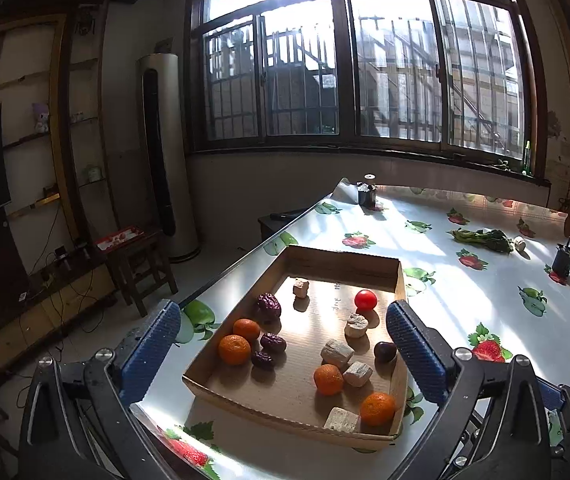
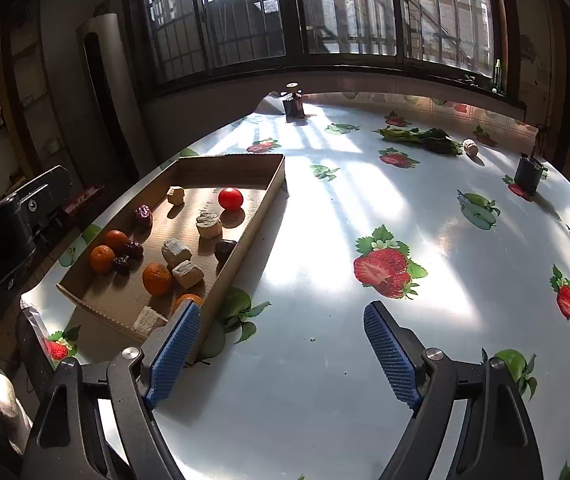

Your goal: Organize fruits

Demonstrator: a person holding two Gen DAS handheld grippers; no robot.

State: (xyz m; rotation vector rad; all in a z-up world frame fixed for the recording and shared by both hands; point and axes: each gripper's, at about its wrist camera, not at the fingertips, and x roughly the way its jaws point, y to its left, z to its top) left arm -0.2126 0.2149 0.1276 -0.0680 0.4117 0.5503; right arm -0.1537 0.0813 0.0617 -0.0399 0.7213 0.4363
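A shallow cardboard tray [image 1: 341, 260] [image 2: 273, 188] lies on the table. It holds several oranges [image 1: 234, 349] [image 2: 157, 279], a red tomato [image 1: 365, 299] [image 2: 230, 198], dark red dates [image 1: 269, 305] [image 2: 144, 215], a dark chestnut [image 1: 385, 351] [image 2: 225, 249] and pale cut chunks [image 1: 337, 353] [image 2: 176, 251]. My left gripper [image 1: 283, 344] is open and empty, its blue pads either side of the tray's near end, above it. My right gripper [image 2: 281, 350] is open and empty over bare tablecloth, right of the tray.
The table has a white fruit-print cloth [image 2: 365, 208]. Leafy greens [image 1: 481, 238] [image 2: 421, 138], a small pale piece [image 2: 471, 147] and dark small containers [image 1: 563, 260] [image 2: 528, 176] [image 2: 293, 105] stand at the far side. The left table edge [image 1: 241, 264] drops to the floor.
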